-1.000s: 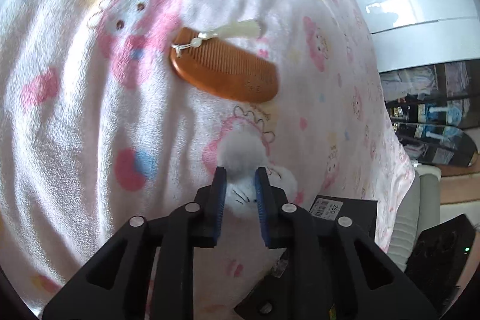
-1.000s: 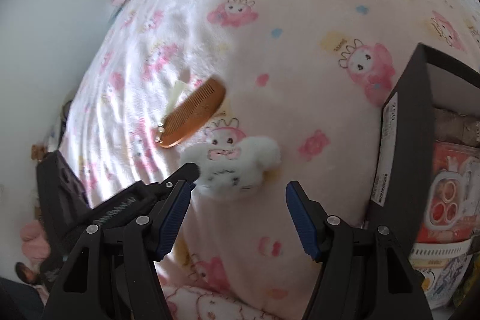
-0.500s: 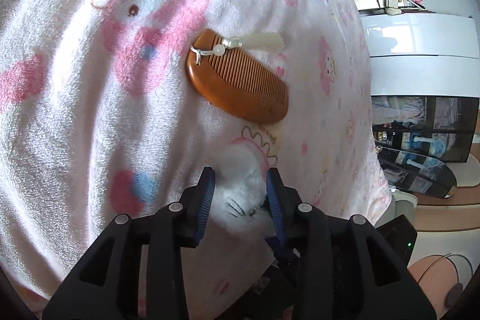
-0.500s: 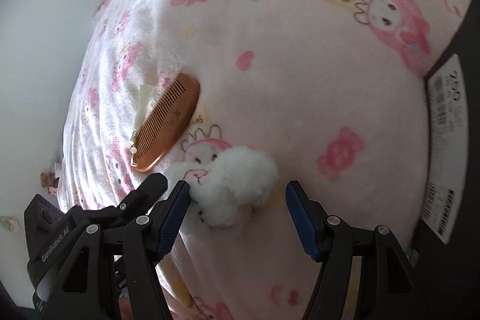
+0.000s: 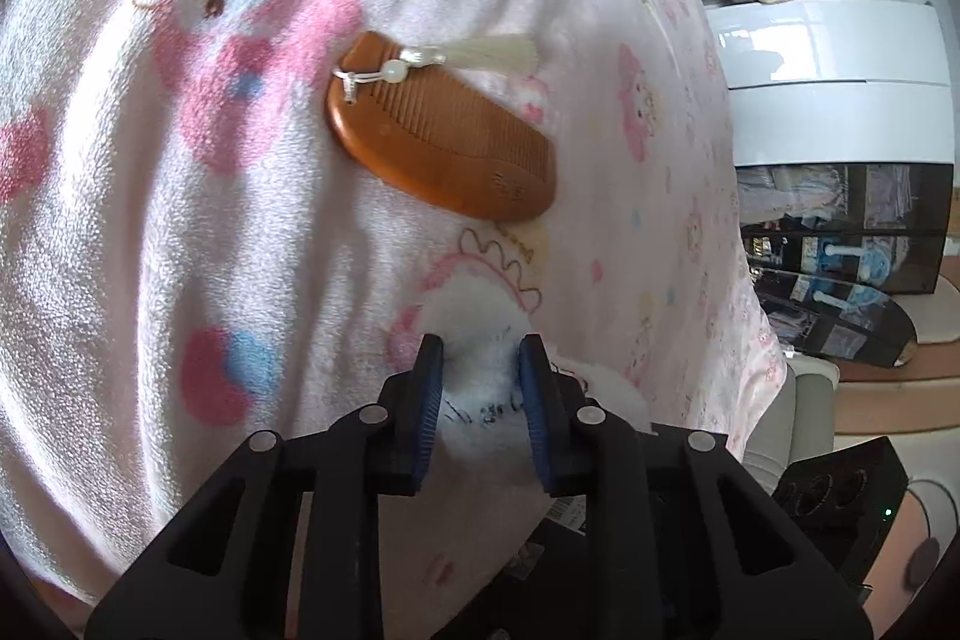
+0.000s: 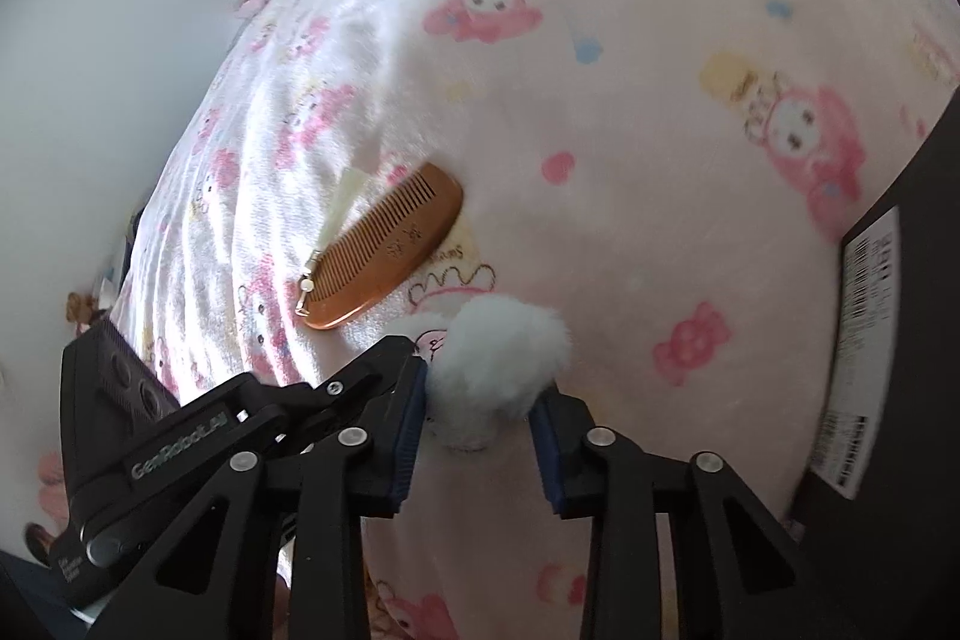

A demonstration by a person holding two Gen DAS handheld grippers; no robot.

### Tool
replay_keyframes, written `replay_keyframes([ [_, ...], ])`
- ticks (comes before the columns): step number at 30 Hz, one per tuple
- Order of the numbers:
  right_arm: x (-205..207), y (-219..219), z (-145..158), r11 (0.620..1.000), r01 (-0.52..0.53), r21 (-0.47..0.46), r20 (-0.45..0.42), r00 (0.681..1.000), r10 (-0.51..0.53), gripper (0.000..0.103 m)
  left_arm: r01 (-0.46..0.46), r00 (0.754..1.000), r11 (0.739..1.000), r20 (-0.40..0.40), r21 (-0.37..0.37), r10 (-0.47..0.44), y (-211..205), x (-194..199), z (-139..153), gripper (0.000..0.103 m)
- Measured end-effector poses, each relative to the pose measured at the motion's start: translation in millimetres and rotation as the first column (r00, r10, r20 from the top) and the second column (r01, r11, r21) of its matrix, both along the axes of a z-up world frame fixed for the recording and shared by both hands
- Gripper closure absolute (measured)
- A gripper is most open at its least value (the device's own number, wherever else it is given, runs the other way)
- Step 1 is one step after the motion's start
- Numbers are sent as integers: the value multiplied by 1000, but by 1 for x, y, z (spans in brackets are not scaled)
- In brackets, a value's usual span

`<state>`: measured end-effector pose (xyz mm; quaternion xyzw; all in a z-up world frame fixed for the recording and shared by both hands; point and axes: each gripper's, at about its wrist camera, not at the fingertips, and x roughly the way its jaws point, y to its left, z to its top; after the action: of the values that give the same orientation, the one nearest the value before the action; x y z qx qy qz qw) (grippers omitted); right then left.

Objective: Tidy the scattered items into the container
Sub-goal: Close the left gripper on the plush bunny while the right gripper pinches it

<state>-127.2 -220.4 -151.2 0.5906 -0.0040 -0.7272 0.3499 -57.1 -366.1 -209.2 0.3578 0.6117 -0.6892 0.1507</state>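
A: Plush toy [image 5: 480, 340] first: it lies on the pink blanket [image 5: 150, 220], right at your fingertips, low in the middle of both wrist views. Your left hand-held gripper [image 5: 480, 388] has its blue pads on either side of the toy's white body and is closing on it; the pads look to be touching the fur.

B: And my right one?

A: Your right hand-held gripper [image 6: 480, 418] is closing too, with the fluffy round end [image 6: 501, 358] between its pads. Both sit equally near, one on each end, so the toy's long axis runs across from one gripper to the other.

B: Where is the container from here?

A: Black box [image 6: 900, 310], at the right edge of the right wrist view, with a white barcode label [image 6: 864, 358] facing you. I judge the carry goes that way, toward the right of that frame.

B: What else is left?

A: Wooden comb [image 5: 444, 148] with a pale tassel [image 5: 486, 52], just beyond the toy, long axis slanting across the frame.

B: Anything you can't make out?

A: The toy's underside and face are hidden by the fingers, and the box's opening is cut off.
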Motion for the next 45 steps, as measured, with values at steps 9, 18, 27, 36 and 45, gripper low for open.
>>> replay_keyframes([
  [9,3,37,37,998,40,-44,-27,999,-41,79,204,971,973,-104,-104,-215,29,-22,33,93],
  [18,15,56,60,995,37,-91,-61,997,-43,84,293,937,949,-163,-113,-309,45,-29,46,93],
  [27,14,64,48,997,82,-10,-50,995,-83,84,245,970,969,-22,21,-244,39,-32,10,67],
  [36,22,100,59,985,173,-8,-115,978,-172,84,338,939,935,36,107,-343,64,-51,-14,49],
  [45,21,108,53,984,177,-17,-81,981,-178,84,324,945,946,59,-20,-322,65,-37,11,76],
])
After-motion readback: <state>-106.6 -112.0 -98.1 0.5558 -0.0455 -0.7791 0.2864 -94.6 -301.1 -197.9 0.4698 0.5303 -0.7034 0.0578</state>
